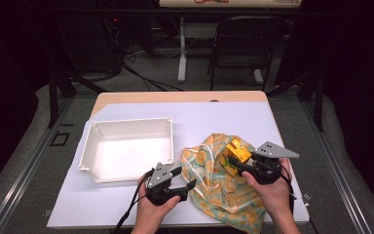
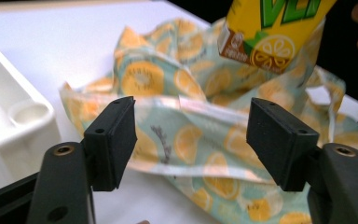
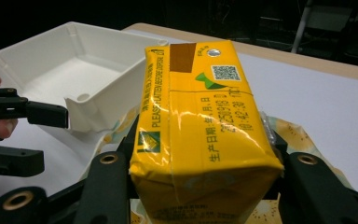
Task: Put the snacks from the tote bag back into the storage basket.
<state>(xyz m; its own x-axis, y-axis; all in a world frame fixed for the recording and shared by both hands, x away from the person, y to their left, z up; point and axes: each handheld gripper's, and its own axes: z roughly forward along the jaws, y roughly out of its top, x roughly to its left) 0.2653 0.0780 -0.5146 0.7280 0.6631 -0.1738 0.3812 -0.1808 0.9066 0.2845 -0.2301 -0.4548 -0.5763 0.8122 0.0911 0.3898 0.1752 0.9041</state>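
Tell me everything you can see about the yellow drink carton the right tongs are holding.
The yellow drink carton is a small rectangular box of glossy coated card, with a foil straw hole, a QR code, a printed date, a brown patch and green lettering with a lemon slice picture. The right tongs are shut on it, one jaw against each side, holding it tilted above the lemon-print cloth bag, right of the white tray.

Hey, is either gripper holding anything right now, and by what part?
The right gripper clamps the yellow juice carton by its two side faces, near one end. The left gripper holds nothing; its jaws stand open facing the lemon-print bag.
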